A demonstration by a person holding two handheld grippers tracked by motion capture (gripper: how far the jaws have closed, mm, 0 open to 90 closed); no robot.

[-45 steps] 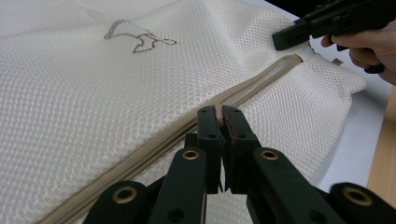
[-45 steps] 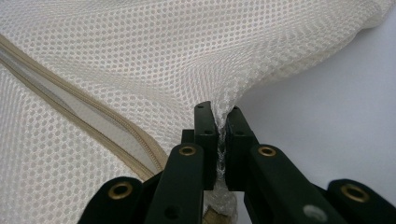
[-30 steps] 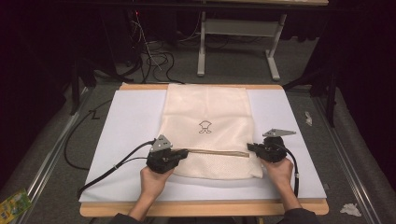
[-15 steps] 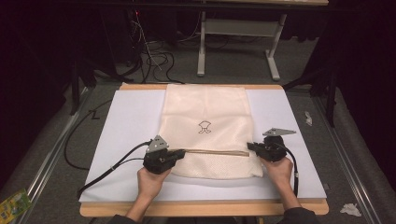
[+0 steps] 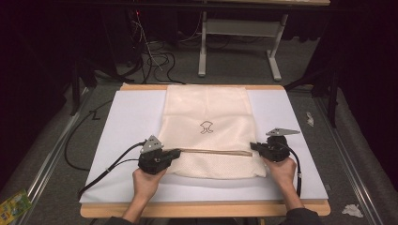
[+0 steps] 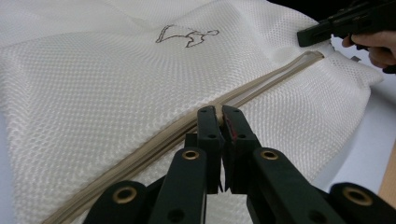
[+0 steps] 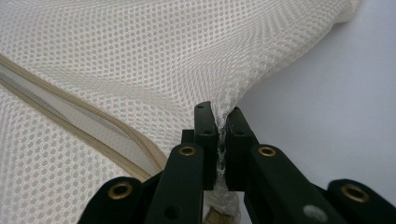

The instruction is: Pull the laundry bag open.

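A cream mesh bag (image 5: 209,117) with a small dark logo (image 5: 206,126) lies flat on the white board. A beige zipper (image 5: 213,151) runs across its near part. My left gripper (image 5: 177,153) sits at the zipper's left end. In the left gripper view its jaws are shut on the zipper (image 6: 261,84), with the left gripper (image 6: 219,113) pinching the tape. My right gripper (image 5: 254,146) is at the bag's right edge. In the right gripper view, the right gripper (image 7: 219,116) is shut on a pinch of mesh (image 7: 140,60) just beside the zipper's end (image 7: 84,116). The bag's contents are hidden.
The white board (image 5: 126,122) rests on a wooden table (image 5: 202,210), with bare room on both sides of the bag. Black cables (image 5: 103,166) trail off to the left. A metal frame (image 5: 239,33) and dark floor lie beyond the far edge.
My left gripper has edged slightly to the left along the zipper line. The right gripper has kept its place on the bag's edge.
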